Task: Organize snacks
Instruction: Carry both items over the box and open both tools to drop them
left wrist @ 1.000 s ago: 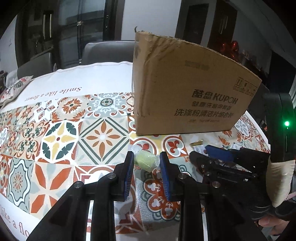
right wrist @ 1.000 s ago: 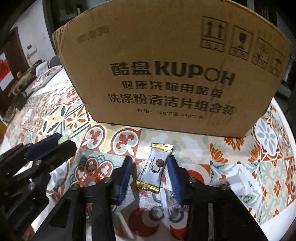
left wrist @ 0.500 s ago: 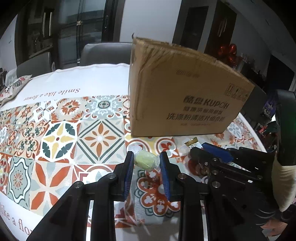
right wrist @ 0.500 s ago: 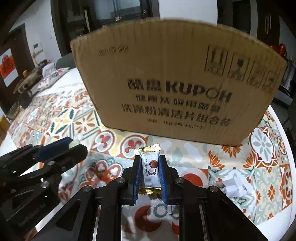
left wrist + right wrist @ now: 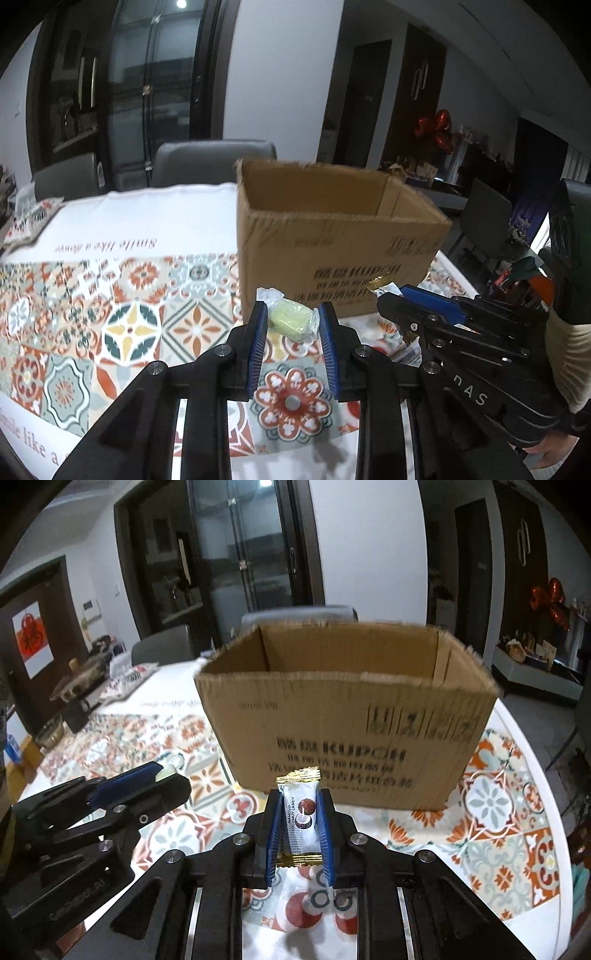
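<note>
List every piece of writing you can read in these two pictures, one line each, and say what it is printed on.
"KUPOH": cardboard box; the Chinese lines around it and the handling symbols are blurred.
"Smile like a flower": tablecloth, upside down, last word blurred.
"COCONUT CANDY": white candy wrapper in the right gripper; the line beside it is too small.
Green sweet in the left gripper: no text.

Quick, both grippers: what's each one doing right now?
Left gripper: shut on the green wrapped sweet.
Right gripper: shut on the white candy packet.
</note>
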Tool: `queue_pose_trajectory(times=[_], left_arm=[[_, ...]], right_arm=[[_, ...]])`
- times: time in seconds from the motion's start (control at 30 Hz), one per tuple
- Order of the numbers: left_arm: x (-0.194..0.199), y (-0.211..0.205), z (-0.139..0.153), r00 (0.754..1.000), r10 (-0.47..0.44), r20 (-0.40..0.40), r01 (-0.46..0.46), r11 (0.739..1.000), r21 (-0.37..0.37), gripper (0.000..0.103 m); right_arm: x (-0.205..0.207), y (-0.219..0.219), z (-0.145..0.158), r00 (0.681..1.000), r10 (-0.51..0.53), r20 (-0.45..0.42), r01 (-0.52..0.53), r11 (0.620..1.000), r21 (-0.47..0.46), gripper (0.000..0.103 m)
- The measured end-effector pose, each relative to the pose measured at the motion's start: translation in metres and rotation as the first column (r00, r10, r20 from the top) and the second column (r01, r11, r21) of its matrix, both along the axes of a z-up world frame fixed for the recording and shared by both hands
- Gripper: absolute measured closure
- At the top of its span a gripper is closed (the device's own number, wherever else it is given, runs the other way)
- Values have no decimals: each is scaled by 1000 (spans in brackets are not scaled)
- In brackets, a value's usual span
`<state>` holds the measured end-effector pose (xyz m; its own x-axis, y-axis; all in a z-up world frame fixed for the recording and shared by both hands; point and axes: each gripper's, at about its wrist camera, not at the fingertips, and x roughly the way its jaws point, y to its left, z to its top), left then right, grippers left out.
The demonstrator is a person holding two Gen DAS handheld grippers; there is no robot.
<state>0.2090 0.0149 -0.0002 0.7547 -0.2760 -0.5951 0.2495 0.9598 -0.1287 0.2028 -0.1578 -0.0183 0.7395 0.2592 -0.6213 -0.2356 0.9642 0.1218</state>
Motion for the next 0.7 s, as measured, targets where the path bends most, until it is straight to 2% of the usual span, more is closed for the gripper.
queue_pose_trajectory(times=[0.2, 0.5, 0.7], left_arm=[[3, -10, 29, 998, -19, 56, 18, 1000, 10, 75], [25, -24, 61, 995, -33, 90, 30, 999, 44, 75], [47, -31, 77, 994, -56, 90, 53, 998, 42, 75]], right_arm=[[-4, -8, 25, 998, -8, 58, 8, 1000, 5, 83], [9, -20, 59, 993, -23, 114, 24, 1000, -10, 83], [20, -25, 84, 987, -25, 156, 30, 999, -32, 83]])
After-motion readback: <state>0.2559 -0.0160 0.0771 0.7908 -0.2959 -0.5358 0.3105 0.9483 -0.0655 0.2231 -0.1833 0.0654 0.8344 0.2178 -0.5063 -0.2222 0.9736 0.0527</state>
